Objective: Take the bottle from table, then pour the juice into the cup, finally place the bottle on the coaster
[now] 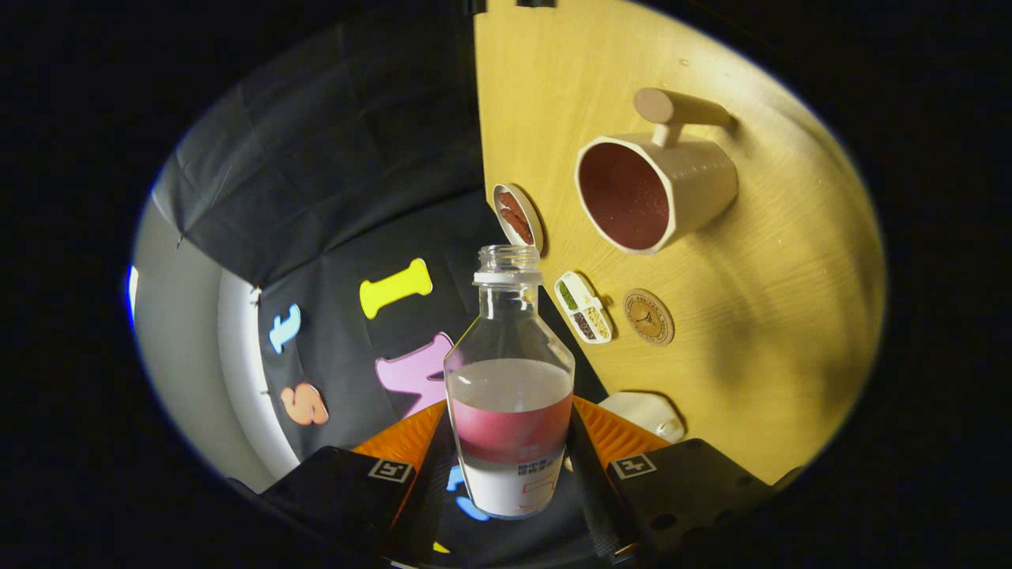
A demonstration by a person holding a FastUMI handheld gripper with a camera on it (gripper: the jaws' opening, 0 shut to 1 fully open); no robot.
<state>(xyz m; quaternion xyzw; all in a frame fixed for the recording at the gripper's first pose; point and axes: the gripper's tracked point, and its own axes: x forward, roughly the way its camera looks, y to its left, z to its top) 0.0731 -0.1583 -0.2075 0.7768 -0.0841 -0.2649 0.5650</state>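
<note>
Clamped between both fingers of the gripper (pixel 510 454): an uncapped clear bottle (pixel 510 379), part-filled with pale liquid. At about one o'clock from its mouth, well beyond, a cream mug (pixel 660 186) with reddish inside on the wooden table (pixel 775 300). Round coaster (pixel 648 317) nearer, at about two o'clock.

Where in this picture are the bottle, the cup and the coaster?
bottle (pixel 510 379): gripper view, on its clear glass body, held between the gripper (pixel 510 442) fingers.
cup (pixel 700 186): gripper view, on its outer side wall, beyond the bottle's mouth.
coaster (pixel 648 317): gripper view, on its round face.
</note>
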